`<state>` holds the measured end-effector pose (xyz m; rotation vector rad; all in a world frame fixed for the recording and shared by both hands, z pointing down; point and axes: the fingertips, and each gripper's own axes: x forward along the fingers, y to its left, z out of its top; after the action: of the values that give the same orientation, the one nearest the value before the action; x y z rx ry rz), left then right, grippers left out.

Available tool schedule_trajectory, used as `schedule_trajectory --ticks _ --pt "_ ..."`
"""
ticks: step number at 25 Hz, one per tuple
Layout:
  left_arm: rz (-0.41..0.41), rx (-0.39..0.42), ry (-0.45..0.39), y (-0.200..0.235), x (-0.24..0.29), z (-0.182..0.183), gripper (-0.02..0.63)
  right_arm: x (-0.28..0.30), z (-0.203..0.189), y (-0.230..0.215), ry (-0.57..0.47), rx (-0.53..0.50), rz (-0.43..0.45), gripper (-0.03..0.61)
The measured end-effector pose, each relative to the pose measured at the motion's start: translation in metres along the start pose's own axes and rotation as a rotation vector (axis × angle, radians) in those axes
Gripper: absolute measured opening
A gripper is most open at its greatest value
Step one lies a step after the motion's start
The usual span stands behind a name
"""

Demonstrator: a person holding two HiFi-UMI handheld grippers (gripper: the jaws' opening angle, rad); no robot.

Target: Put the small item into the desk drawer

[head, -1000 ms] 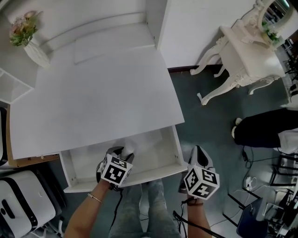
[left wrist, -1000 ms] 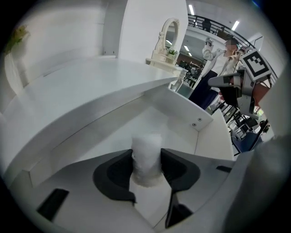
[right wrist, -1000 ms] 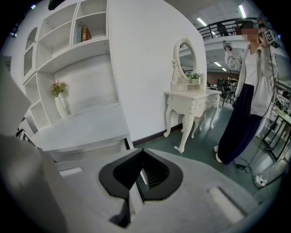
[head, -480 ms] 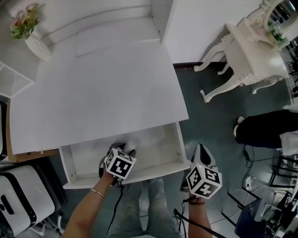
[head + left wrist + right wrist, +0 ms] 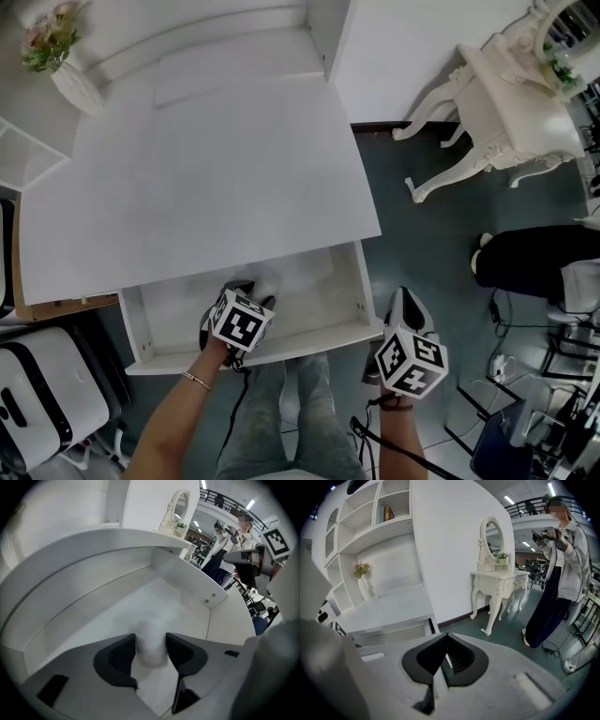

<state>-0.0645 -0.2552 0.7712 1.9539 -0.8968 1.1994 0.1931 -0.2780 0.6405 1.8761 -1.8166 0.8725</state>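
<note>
The desk drawer (image 5: 281, 349) stands pulled out under the white desk top (image 5: 206, 187). My left gripper (image 5: 253, 294) reaches into it. A small white item (image 5: 150, 631) stands on the drawer floor (image 5: 117, 606) between the left gripper's (image 5: 151, 640) pads. The jaws are opening and flank the item closely on both sides. In the head view the item (image 5: 271, 282) shows as a pale blob just past the jaws. My right gripper (image 5: 401, 307) hangs outside the drawer's right front corner, over the floor. Its jaws (image 5: 443, 656) are shut with nothing in them.
A vase of flowers (image 5: 61, 66) stands at the desk's back left. A white dressing table (image 5: 506, 112) is to the right on the grey floor. A person in dark trousers (image 5: 534, 258) stands near it. A white case (image 5: 37, 394) sits at lower left.
The left gripper has stayed in the drawer around the white item and has edged slightly deeper. The right gripper has held its place beside the drawer.
</note>
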Motion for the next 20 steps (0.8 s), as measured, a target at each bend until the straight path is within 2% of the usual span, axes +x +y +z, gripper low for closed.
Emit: schedule_trajectory --ticks 3,14,17,20 --pt "-0.002 -0.012 -0.005 0.002 -0.001 0.000 0.215 0.001 0.001 0.000 -0.003 0.002 0.006 0.006" --pt "-0.002 -0.055 -0.030 0.002 -0.029 -0.004 0.218 -0.005 0.015 0.011 -0.016 -0.003 0.044 0.006" --pt "0.020 -0.053 -0.073 0.001 -0.053 0.003 0.211 -0.010 0.025 0.018 -0.030 -0.017 0.064 0.006" --pt "0.044 -0.100 -0.140 0.000 -0.090 0.010 0.188 -0.019 0.036 0.028 -0.044 -0.035 0.085 0.006"
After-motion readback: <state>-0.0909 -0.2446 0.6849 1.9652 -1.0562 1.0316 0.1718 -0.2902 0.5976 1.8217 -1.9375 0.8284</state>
